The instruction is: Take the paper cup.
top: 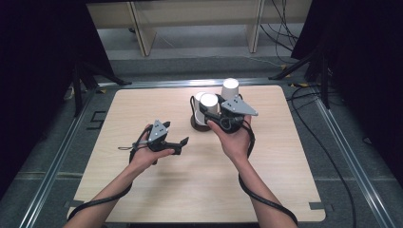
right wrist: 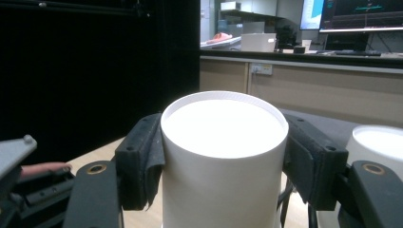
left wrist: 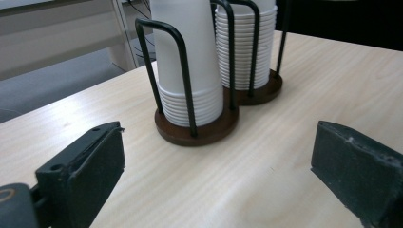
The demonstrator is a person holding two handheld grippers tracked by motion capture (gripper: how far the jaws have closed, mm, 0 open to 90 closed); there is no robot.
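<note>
A: Right tool (top: 219, 115) clamps the top cup (right wrist: 224, 156) of the near stack in its wire holder (left wrist: 196, 124) on the table (top: 142, 190). Left tool (top: 177, 144) wide, empty.

B: Risk: nested cups may lift together, or the holder tips.

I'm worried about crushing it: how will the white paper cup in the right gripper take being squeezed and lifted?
The paper cup is probably thin-walled and light, so it may dent under the right gripper. It should lift free of its stack easily.

Two cup stacks (left wrist: 192, 61) (left wrist: 247, 42), two wire holders (left wrist: 197, 128) (left wrist: 266, 90), one table (top: 142, 190).
</note>
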